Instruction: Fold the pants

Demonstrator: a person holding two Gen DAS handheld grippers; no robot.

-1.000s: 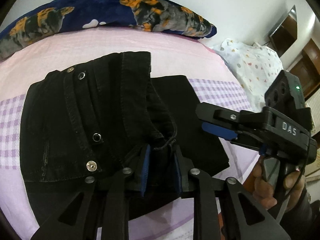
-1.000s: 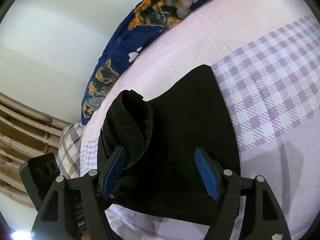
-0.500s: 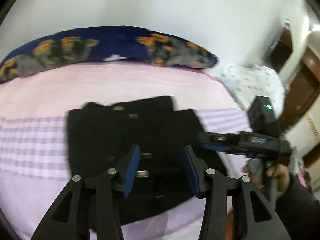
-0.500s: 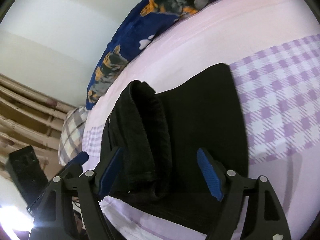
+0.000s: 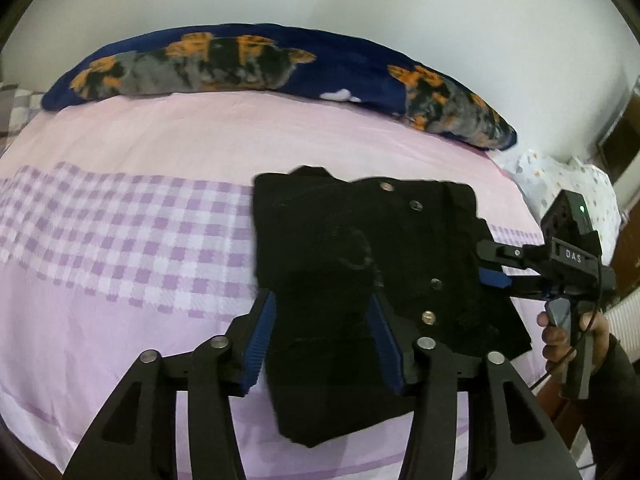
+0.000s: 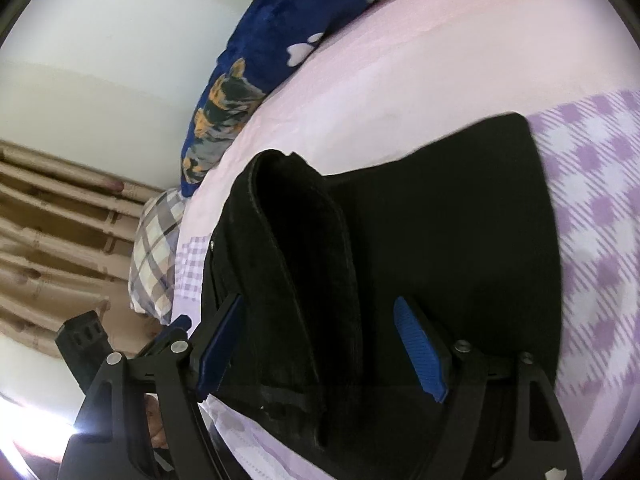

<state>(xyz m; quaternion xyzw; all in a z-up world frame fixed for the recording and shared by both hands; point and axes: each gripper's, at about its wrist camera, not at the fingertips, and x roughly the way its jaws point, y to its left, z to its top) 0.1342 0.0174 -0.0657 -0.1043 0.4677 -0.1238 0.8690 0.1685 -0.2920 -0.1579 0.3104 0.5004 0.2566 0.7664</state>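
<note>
- Pants (image 5: 360, 264) are seen folded small on the bed (image 5: 120, 280).
- Nothing is held by the left gripper (image 5: 322, 340) or right gripper (image 6: 320, 352); both are spread wide.
- Thick, soft cloth is best pinched at an edge.

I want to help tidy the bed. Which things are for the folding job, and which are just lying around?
For the job:
- black pants, folded up on the pink bedsheet
- left hand-held gripper, open
- right hand-held gripper, open

Just lying about:
- navy dog-print blanket
- plaid pillow
- dotted white pillow
</note>
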